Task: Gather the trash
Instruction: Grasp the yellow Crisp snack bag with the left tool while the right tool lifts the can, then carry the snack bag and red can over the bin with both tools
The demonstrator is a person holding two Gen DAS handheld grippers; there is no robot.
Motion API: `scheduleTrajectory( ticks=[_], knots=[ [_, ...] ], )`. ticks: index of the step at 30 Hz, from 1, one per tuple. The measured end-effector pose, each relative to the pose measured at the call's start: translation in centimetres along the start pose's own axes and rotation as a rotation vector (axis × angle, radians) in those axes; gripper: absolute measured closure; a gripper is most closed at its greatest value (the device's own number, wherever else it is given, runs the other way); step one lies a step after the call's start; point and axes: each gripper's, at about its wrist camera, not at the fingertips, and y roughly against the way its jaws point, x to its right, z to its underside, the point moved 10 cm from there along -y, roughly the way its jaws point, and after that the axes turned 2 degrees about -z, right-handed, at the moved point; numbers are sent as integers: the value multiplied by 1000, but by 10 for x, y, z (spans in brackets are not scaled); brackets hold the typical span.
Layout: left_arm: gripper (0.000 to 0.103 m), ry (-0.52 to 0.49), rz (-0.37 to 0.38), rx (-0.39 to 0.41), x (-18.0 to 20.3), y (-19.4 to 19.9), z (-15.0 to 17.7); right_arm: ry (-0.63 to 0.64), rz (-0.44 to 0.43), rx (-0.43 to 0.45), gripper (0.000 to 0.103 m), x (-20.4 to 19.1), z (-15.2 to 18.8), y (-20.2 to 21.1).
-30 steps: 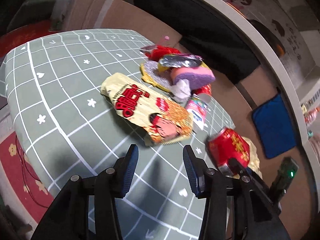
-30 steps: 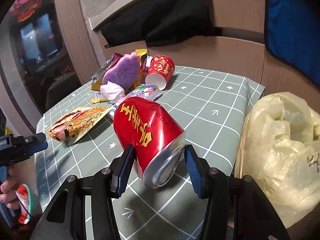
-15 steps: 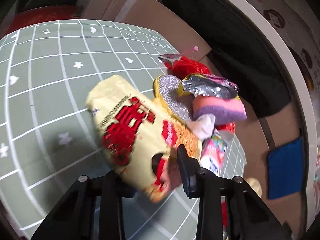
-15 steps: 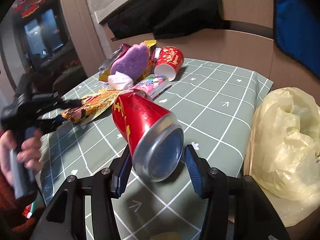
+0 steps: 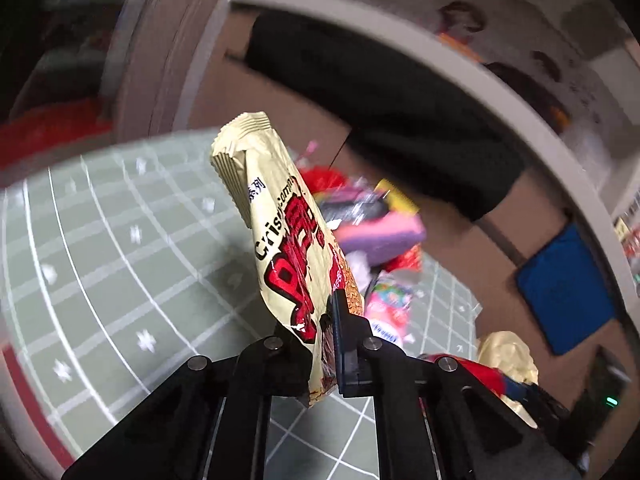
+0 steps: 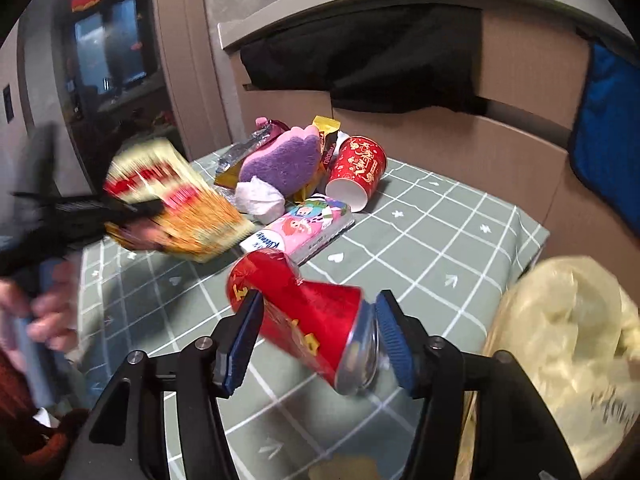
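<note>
The yellow trash bag (image 6: 560,360) is found just to the right of the right gripper (image 6: 316,336), at the edge of the tablecloth (image 6: 440,240); the right arm is judged nearer to it. The noodle packet (image 5: 288,240) is held clamped in the left gripper (image 5: 320,344), its long axis running forward and up. The red can (image 6: 312,316) is gripped crosswise between the right jaws.
</note>
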Motion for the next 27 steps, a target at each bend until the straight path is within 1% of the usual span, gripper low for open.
scheduleTrajectory(
  ticks=[2, 5, 8, 11, 14, 17, 20, 23, 25, 27],
  knots=[
    [94, -47, 12, 27, 9, 13, -10, 4, -1, -40, 45, 1, 3, -13],
    [94, -128, 37, 35, 28, 24, -17, -37, -52, -72, 44, 1, 5, -28],
    [94, -186, 47, 4, 38, 25, -14, -78, -103, -71, 44, 2, -1, -37],
    [94, -221, 30, -23, 32, 25, -5, -81, -102, -43, 43, 5, -11, -35],
    [94, -226, 13, -49, 19, 22, 4, 7, -96, 0, 44, -3, -19, -20],
    [94, -205, 45, -96, 15, 13, 17, 96, -90, 17, 42, -7, -25, -10],
    [94, -223, 64, -119, 17, 9, 27, 130, -102, 3, 42, -7, -36, -17],
    [94, -236, 55, -133, 17, 10, 33, 108, -138, -35, 41, 3, -52, -39],
    [94, -217, 52, -137, 13, 11, 34, 71, -162, -67, 41, 11, -55, -53],
    [94, -198, 51, -139, 8, 12, 33, 16, -181, -117, 41, 20, -49, -68]
  ],
)
